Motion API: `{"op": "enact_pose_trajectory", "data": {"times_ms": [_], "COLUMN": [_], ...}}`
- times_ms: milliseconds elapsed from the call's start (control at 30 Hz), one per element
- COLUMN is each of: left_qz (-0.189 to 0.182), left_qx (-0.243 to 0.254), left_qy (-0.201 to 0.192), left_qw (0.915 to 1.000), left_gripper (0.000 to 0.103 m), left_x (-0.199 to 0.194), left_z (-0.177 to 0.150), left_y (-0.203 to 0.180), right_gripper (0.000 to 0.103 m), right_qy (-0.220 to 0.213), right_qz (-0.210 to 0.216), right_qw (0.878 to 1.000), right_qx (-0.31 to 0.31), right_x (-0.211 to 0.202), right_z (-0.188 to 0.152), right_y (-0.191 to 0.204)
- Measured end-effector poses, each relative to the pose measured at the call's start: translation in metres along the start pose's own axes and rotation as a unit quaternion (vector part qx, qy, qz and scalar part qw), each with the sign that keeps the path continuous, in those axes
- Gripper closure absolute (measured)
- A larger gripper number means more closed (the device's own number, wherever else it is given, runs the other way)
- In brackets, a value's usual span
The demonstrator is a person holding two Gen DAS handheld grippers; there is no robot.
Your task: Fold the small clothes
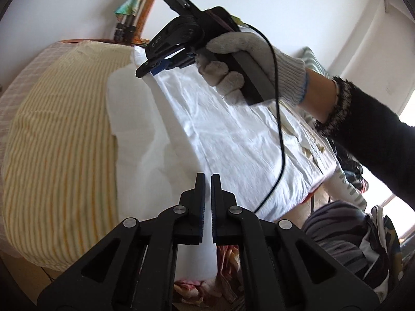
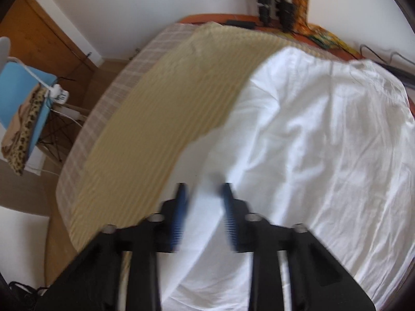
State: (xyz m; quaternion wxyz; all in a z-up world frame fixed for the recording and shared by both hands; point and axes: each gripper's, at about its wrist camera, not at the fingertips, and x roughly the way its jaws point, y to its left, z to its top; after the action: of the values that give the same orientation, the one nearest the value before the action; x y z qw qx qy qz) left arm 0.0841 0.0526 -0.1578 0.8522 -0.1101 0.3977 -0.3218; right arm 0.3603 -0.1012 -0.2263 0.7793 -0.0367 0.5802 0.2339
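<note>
A white garment (image 1: 233,134) lies spread on the yellow striped cover (image 1: 57,134) of the table; a folded part (image 1: 140,140) hangs along its left side. My left gripper (image 1: 208,177) is shut, with white cloth between and behind its fingers. My right gripper (image 1: 142,70), held by a gloved hand, hovers above the garment's far end and looks nearly closed there. In the right wrist view the right gripper (image 2: 203,189) is open and blurred by motion, just above the white garment (image 2: 324,142) near its edge with the striped cover (image 2: 160,103).
A pile of dark and patterned clothes (image 1: 345,230) lies at the lower right in the left wrist view. A blue chair (image 2: 23,98) with a leopard cloth stands left of the table. Dark items (image 2: 275,2) stand against the back wall.
</note>
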Motion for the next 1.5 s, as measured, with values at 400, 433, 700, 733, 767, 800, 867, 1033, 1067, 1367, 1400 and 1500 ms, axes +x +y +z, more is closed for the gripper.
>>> {"op": "enact_pose_trajectory", "data": {"times_ms": [400, 433, 700, 733, 767, 800, 867, 1033, 1067, 1367, 1400, 1500], "left_qz": [0.118, 0.117, 0.12, 0.119, 0.117, 0.115, 0.11, 0.11, 0.108, 0.091, 0.092, 0.101], "left_qx": [-0.024, -0.031, -0.062, -0.065, -0.069, -0.073, -0.078, -0.081, -0.085, -0.088, -0.083, -0.073], "left_qy": [0.001, 0.004, 0.013, 0.013, 0.013, 0.012, 0.007, 0.002, 0.004, -0.014, -0.018, -0.028], "left_qw": [0.9927, 0.9926, 0.9908, 0.9906, 0.9907, 0.9906, 0.9909, 0.9906, 0.9905, 0.9918, 0.9921, 0.9918], "left_gripper": [0.073, 0.073, 0.073, 0.073, 0.073, 0.073, 0.073, 0.088, 0.094, 0.103, 0.103, 0.103], "left_x": [-0.022, -0.021, -0.007, -0.006, -0.004, -0.003, -0.003, -0.003, -0.003, -0.015, -0.018, -0.022], "left_z": [-0.052, -0.054, -0.07, -0.072, -0.073, -0.074, -0.075, -0.079, -0.079, -0.071, -0.068, -0.058], "left_y": [0.016, 0.02, 0.029, 0.028, 0.029, 0.031, 0.033, 0.036, 0.038, 0.031, 0.028, 0.024], "right_gripper": [0.055, 0.051, 0.051, 0.051, 0.051, 0.051, 0.051, 0.054, 0.061, 0.101, 0.101, 0.101], "right_qy": [-0.04, -0.047, -0.032, -0.031, -0.029, -0.024, -0.018, -0.007, -0.003, -0.034, -0.041, -0.066], "right_qz": [-0.037, -0.021, -0.037, -0.035, -0.035, -0.041, -0.076, -0.125, -0.136, -0.159, -0.16, -0.159], "right_qw": [0.997, 0.997, 0.994, 0.995, 0.996, 0.996, 0.994, 0.989, 0.987, 0.982, 0.982, 0.981], "right_qx": [-0.05, -0.054, -0.096, -0.089, -0.083, -0.08, -0.081, -0.079, -0.081, -0.094, -0.094, -0.085], "right_x": [-0.045, -0.05, -0.008, 0.0, 0.007, 0.013, 0.03, 0.05, 0.052, 0.027, 0.021, 0.003], "right_z": [-0.024, -0.024, -0.001, 0.005, 0.008, 0.013, 0.023, 0.028, 0.028, 0.029, 0.03, 0.038], "right_y": [-0.013, -0.008, 0.072, 0.076, 0.079, 0.081, 0.086, 0.078, 0.076, 0.059, 0.058, 0.055]}}
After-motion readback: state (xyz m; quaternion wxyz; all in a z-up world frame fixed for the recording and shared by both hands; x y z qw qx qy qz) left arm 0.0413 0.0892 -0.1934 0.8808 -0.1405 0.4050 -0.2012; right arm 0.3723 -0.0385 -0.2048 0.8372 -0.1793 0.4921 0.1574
